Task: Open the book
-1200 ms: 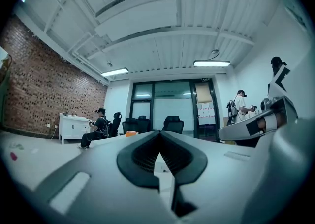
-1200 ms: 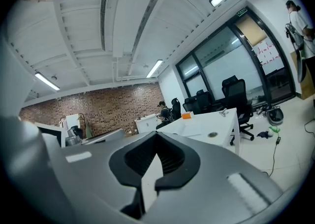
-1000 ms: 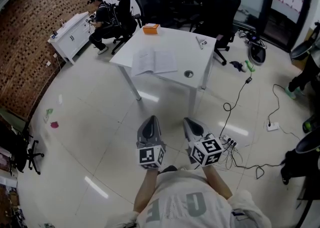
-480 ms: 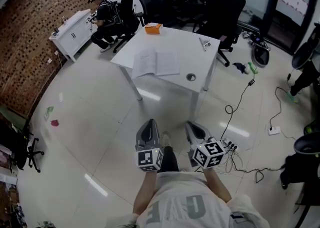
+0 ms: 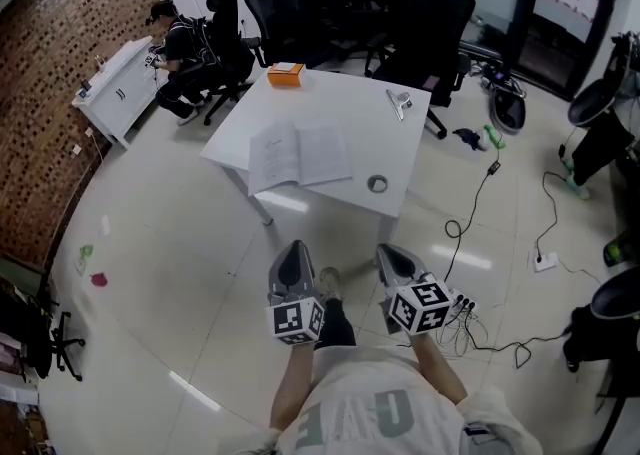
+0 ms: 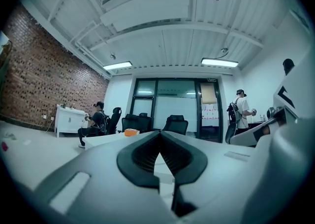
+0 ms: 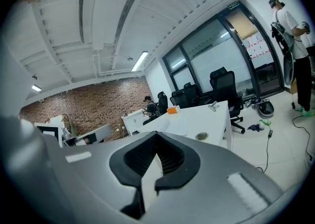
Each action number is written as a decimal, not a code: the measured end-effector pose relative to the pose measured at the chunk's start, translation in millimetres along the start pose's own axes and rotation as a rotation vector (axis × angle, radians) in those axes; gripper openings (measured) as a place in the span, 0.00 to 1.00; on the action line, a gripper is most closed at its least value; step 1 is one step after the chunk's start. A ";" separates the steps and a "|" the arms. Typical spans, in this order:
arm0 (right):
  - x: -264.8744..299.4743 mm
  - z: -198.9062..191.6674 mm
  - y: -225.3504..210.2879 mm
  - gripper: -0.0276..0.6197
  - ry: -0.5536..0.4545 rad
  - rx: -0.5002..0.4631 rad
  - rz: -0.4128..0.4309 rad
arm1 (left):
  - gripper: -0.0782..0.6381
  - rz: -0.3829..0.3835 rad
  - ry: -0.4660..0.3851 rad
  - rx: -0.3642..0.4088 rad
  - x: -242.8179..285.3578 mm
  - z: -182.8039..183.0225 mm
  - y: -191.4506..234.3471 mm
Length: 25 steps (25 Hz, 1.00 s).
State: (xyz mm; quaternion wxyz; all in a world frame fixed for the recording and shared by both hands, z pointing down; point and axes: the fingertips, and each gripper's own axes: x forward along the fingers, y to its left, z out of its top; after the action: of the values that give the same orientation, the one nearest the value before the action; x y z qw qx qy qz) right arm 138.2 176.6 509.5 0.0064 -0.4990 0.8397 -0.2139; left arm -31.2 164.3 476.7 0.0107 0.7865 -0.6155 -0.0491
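— Fingers [image 6: 140, 155] of left gripper [image 5: 295, 255] pressed together, nothing pinched. Same on right gripper [image 5: 393, 259]: tips shut, bare between.

— And book [image 5: 298, 155]?

— On white table [image 5: 350, 128], by near edge, toward near-left corner. Well apart from both grippers, with open floor between. Seems spread flat already, two pale pages side by side; too small to be sure.

— Different from a moment ago?

— Closer to table now: larger and lower in head view. Grippers carried low ahead of body as before, side by side, shut throughout.

— Meaning for task?

— Approach only, by the look of it. No contact yet, book out of reach. Need to cross remaining floor, then part fingers before taking any cover or page.

— Else on table?

— Orange box [image 5: 286, 74] at far-left corner, metal clip [image 5: 398, 103] toward far-right corner, tape roll [image 5: 377, 183] by near-right corner. All clear of book.

— Risks?

— Power strip [image 5: 463, 300] with cables on floor, just right of right gripper. Worth stepping wide.
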 end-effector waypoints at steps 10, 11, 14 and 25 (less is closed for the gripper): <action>171.3 47.4 -5.2 0.05 0.031 -0.020 0.011 | 0.13 -0.013 0.001 0.018 155.7 8.7 107.5; 190.3 56.2 -4.8 0.05 0.024 -0.033 0.013 | 0.13 -0.020 0.000 0.024 175.5 8.9 117.5; 246.3 83.4 -4.0 0.05 -0.007 -0.073 0.016 | 0.13 -0.043 -0.019 0.036 232.5 13.9 146.4; 348.6 103.1 -35.5 0.05 0.010 -0.067 -0.010 | 0.13 -0.058 -0.027 0.017 327.3 3.7 187.2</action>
State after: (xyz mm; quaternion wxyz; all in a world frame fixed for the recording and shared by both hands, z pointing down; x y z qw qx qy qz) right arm 16.0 -167.5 499.5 -0.0159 -0.5022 0.8439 -0.1882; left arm -134.9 -198.2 466.6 -0.0057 0.8033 -0.5930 -0.0549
